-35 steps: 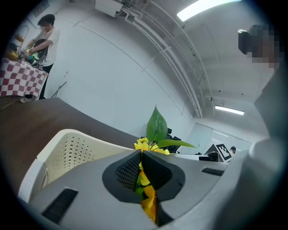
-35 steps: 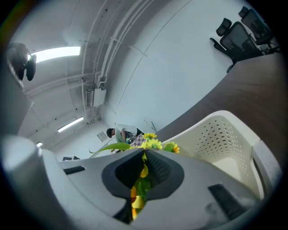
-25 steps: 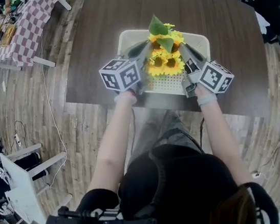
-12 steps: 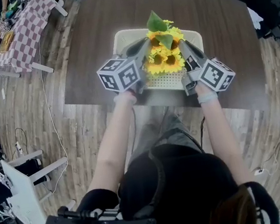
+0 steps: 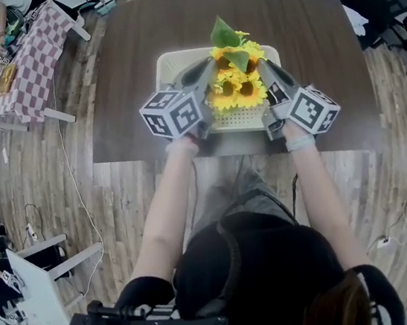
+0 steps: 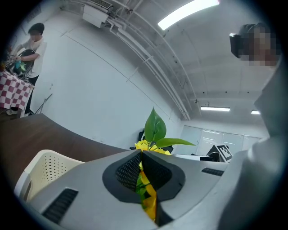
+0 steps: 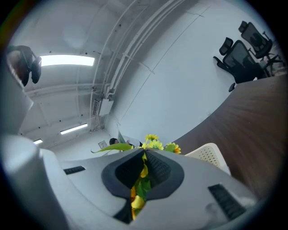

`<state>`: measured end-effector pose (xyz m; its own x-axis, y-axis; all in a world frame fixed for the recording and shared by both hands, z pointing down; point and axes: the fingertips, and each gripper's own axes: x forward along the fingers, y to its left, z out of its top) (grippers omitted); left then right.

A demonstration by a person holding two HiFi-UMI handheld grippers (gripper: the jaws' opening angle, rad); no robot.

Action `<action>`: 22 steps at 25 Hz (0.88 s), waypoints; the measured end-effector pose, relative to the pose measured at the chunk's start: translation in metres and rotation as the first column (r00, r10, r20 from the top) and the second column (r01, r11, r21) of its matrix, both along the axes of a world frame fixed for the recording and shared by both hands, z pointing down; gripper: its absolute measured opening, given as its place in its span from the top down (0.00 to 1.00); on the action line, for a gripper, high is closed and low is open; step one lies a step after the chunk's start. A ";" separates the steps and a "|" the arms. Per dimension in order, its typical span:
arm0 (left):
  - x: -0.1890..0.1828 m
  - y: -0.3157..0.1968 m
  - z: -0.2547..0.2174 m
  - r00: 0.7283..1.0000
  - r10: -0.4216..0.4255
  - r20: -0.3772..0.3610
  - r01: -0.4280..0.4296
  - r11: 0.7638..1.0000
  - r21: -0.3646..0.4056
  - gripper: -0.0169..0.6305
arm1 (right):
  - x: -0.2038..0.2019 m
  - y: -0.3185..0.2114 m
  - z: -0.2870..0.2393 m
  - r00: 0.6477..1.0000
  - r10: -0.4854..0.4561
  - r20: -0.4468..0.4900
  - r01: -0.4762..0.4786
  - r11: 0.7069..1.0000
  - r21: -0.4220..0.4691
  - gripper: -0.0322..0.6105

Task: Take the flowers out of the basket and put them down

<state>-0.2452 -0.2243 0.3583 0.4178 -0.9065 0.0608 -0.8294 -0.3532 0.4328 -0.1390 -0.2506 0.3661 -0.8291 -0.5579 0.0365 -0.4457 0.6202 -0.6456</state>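
- The dark table [image 5: 307, 46] in the upper frame carries the cream basket [image 5: 175, 66].
- The flowers [image 5: 237, 89], over the basket, look light, soft and easy to crush; the stems should hold better.
- The left claw [image 6: 141, 155] and the right claw [image 7: 144, 155] each pinch the bunch's petals.

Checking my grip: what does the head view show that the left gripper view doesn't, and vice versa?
Head view only: the right tool reaching into the flowers from the opposite side, and the person's arms. Left gripper view only: the pads of the left tool shut on yellow petals and green leaves. Both: the flowers, the white perforated basket and the brown table.
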 end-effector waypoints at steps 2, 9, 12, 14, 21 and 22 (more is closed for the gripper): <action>0.007 -0.002 -0.005 1.000 0.010 0.001 -0.010 1.000 0.011 0.98 | 0.009 -0.002 -0.003 1.000 0.017 0.001 -0.017 1.000 0.006 0.94; 0.017 0.000 -0.016 0.999 0.051 0.000 -0.051 0.998 0.036 0.98 | 0.020 0.004 -0.016 0.998 0.064 0.018 -0.065 0.997 0.032 0.94; 0.051 -0.011 -0.023 0.998 0.066 0.011 -0.066 0.997 0.046 0.98 | 0.054 -0.007 -0.020 0.996 0.081 0.036 -0.082 0.996 0.030 0.94; 0.086 -0.022 -0.028 0.997 0.073 0.022 -0.074 0.996 0.052 0.98 | 0.088 -0.017 -0.023 0.995 0.089 0.051 -0.090 0.995 0.030 0.94; 0.112 -0.027 -0.039 0.992 0.126 0.023 -0.128 0.989 0.073 0.98 | 0.115 -0.015 -0.037 0.988 0.141 0.060 -0.144 0.988 0.057 0.94; 0.112 -0.026 -0.041 0.990 0.136 0.022 -0.137 0.988 0.076 0.98 | 0.115 -0.013 -0.038 0.987 0.153 0.057 -0.156 0.986 0.060 0.94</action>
<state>-0.1337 -0.2499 0.3178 0.5376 -0.8432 0.0010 -0.7780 -0.4955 0.3863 -0.0239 -0.2637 0.3278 -0.7325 -0.6793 -0.0445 -0.5063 0.5873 -0.6315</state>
